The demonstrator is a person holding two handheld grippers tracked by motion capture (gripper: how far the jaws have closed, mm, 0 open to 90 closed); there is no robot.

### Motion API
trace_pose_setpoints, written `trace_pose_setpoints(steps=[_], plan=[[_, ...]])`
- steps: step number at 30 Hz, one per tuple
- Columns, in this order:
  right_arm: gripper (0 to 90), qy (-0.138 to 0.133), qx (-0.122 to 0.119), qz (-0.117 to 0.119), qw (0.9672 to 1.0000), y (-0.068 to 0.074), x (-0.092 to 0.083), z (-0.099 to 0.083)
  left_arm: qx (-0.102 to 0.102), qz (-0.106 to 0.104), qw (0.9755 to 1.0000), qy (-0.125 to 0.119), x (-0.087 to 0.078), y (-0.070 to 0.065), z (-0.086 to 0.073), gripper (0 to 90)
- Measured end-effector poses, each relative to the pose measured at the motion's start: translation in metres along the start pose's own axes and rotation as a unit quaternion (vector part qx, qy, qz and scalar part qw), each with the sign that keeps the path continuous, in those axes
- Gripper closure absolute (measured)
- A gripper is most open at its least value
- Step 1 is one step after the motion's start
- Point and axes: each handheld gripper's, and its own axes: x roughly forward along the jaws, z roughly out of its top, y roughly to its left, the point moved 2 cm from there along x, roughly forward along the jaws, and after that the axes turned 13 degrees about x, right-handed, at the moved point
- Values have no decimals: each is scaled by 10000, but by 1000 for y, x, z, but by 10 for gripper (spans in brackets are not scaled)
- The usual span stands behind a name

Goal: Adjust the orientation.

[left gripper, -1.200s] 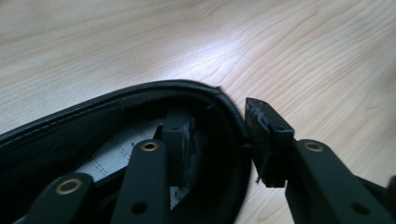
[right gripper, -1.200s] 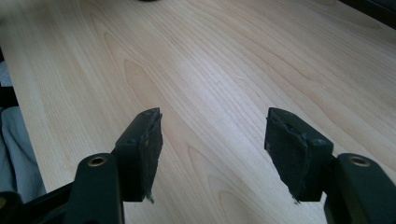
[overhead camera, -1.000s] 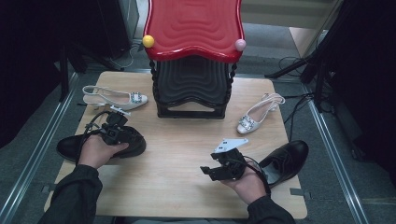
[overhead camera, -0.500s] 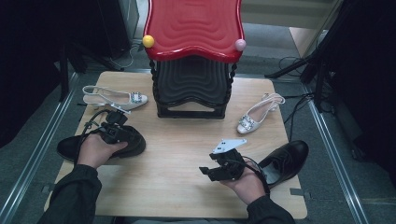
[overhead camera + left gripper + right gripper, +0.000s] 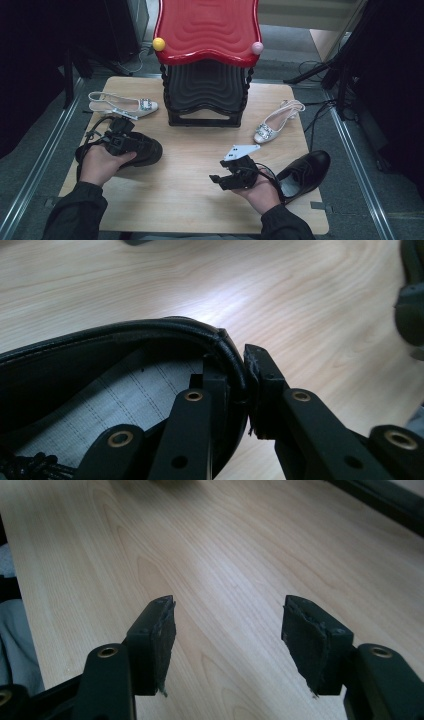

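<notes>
Bare wood runs wide across the middle of the table, and at lower left the left gripper pinches the collar rim of the black shoe, while lower centre the right gripper hovers low, jaws apart, clasping nothing.

rack at table back centre | sandal left of rack | sandal right | shoe front left | shoe front right
</notes>
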Motion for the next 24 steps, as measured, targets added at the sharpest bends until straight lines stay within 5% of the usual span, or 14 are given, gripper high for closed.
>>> trace_pose_setpoints(steps=[13, 24], plan=[[398, -181, 22, 78, 9998, -4, -9, 5, 257, -397, 9988, 103, 22, -39, 35, 804], [425, -262, 273, 121, 9992, -15, -16, 3, 663, -724, 9947, 313, 69, -80, 61, 804]])
